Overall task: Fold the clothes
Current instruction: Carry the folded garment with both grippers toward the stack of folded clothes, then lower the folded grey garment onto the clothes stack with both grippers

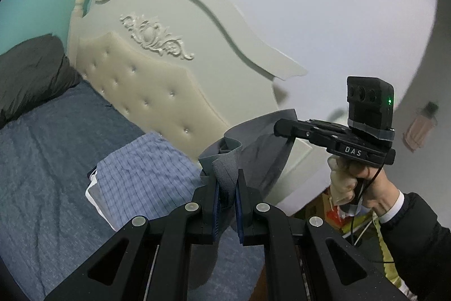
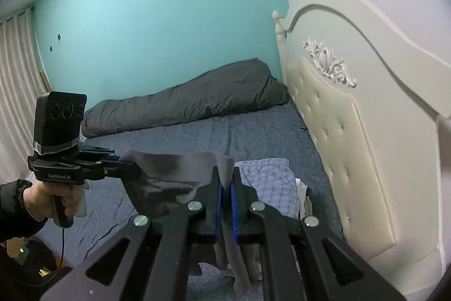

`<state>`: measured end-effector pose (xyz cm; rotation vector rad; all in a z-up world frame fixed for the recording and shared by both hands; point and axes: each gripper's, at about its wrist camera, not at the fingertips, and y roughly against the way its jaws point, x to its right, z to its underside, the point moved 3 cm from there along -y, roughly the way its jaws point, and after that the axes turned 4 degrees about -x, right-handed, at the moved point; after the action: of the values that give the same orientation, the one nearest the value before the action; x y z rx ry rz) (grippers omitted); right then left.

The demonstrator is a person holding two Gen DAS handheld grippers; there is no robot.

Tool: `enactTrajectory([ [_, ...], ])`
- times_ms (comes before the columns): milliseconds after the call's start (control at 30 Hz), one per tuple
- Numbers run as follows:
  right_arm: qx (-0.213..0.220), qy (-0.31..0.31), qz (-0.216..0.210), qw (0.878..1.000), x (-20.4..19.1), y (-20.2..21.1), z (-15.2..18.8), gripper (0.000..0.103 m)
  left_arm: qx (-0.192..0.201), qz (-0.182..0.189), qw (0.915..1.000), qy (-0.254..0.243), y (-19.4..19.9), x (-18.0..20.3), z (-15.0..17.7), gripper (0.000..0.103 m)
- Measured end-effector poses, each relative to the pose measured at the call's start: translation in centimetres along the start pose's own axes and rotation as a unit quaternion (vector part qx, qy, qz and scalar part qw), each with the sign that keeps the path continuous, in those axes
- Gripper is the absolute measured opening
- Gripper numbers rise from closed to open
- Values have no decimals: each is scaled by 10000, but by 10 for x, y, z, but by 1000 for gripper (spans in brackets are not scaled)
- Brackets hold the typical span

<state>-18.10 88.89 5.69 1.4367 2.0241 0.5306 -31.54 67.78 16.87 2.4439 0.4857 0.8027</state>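
The grey garment (image 2: 174, 177) is hanging in the air above the bed (image 2: 253, 131), stretched between your two grippers by its top edge, so you are spreading it out before the first fold. Your left gripper (image 1: 227, 182) is pinching one bunched corner between its blue pads, and in the right wrist view it is showing on the left, clamped on the far-left end of the cloth. Your right gripper (image 2: 225, 188) is clamped on the other corner, with the fabric draping down past its fingers toward the mattress. The next move probably calls for keeping both grips firm while you are lowering the garment flat onto open bedding, with the edge held taut and level. Just right of it and lower, a folded blue checked cloth (image 2: 270, 179) is lying on the bed near the cream headboard (image 2: 338, 145); a dark duvet (image 2: 183, 103) is lying along the far wall.
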Motion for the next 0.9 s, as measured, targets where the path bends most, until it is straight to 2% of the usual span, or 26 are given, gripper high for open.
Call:
enactTrajectory([
  [167,-401,-134,-73,9991,30,-48,-13,5,-178,-207,9992,291,-26,-34,-18,10],
  [367,-868,-141,-154,9960,61,-111,-28,5,-337,-396,9952,834,-59,-91,-26,10],
  [633,-1467,-71,-198,9890,85,-198,-30,5,-647,-635,9862,1385,-99,-167,-18,10],
  [900,-1842,-197,-154,9826,104,-249,-8,5,-872,-582,9743,1996,-133,-216,8,10],
])
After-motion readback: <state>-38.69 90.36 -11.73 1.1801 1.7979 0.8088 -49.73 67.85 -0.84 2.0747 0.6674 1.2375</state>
